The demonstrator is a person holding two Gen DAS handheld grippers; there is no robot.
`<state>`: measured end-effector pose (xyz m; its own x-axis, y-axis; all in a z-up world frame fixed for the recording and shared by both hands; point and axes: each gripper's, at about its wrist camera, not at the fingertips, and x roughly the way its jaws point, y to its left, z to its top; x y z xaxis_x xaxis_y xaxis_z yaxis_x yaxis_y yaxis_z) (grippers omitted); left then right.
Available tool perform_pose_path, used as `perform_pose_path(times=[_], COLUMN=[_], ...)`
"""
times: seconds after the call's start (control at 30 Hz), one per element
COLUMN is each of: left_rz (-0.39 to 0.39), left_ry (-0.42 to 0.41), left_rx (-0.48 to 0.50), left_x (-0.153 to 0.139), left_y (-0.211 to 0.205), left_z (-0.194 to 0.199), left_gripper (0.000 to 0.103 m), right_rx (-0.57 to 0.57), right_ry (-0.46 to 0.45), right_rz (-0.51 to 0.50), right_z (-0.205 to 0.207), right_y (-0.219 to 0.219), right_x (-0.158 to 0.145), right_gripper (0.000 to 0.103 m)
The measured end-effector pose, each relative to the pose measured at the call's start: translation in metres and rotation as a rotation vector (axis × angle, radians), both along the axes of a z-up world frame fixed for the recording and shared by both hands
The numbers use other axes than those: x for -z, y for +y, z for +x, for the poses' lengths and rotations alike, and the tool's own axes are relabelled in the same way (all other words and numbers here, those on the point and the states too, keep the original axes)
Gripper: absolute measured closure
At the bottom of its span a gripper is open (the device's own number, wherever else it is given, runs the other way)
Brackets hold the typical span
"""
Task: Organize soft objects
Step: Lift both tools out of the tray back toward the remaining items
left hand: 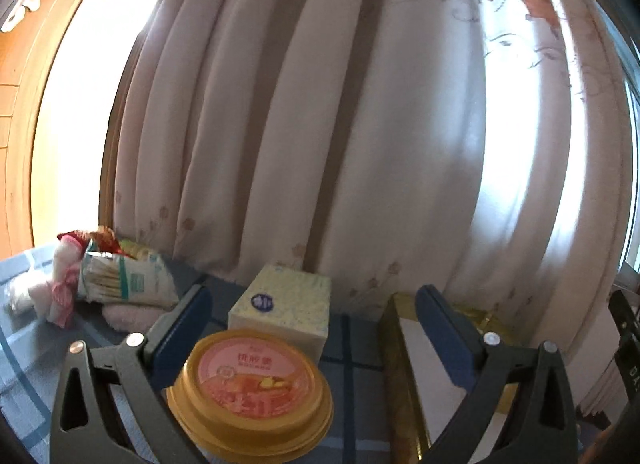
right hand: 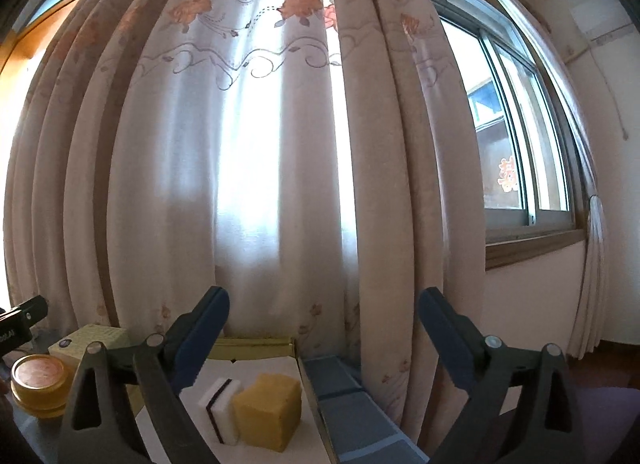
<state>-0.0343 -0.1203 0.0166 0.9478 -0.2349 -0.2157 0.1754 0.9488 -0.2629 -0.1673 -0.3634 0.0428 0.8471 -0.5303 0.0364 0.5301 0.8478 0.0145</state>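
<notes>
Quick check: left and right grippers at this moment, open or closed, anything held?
Left gripper: open, holding nothing; round yellow lidded tub sits loose between its fingers.
Right gripper: open, holding nothing.

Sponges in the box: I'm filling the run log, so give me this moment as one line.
left tongs: open, empty | right tongs: open, empty | yellow sponge and white sponge: side by side in box | tub: on table

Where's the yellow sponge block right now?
In the right wrist view, the yellow sponge block sits in the gold-rimmed box, low centre, touching the white sponge on its left, between the open right tongs.
</notes>
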Motion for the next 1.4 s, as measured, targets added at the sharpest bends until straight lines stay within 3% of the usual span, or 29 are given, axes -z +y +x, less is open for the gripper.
perform_pose_path(times=[0.43,0.8,0.97,1.4], left_rz=[-0.038,0.19,0.25,0.217], left_ry=[0.065,-0.058,-0.09,-0.016], left_rx=[-0.01,-0.085,-0.097,-0.184], left_x=[0.008,-0.003,-0.006,-0.001], left_y=[0.018,0.037,0.053,0.126], left_z=[0.007,-0.004,-0.008,0.005], left_gripper=[0.0,0.001,0.001,0.001], right_rx=[0.01,0.042,0.053,-0.136], right_ry=[0.027,0.062,-0.059,-0.051], right_rz=[-0.012,-0.062,-0.054,0.031], right_z=[0.005,0.012,-0.002,0.036], right_y=[0.003,0.019,0.045,0.122], right_x=[0.0,0.001,-0.001,0.001], right_gripper=[0.006,0.006,0.006,0.006])
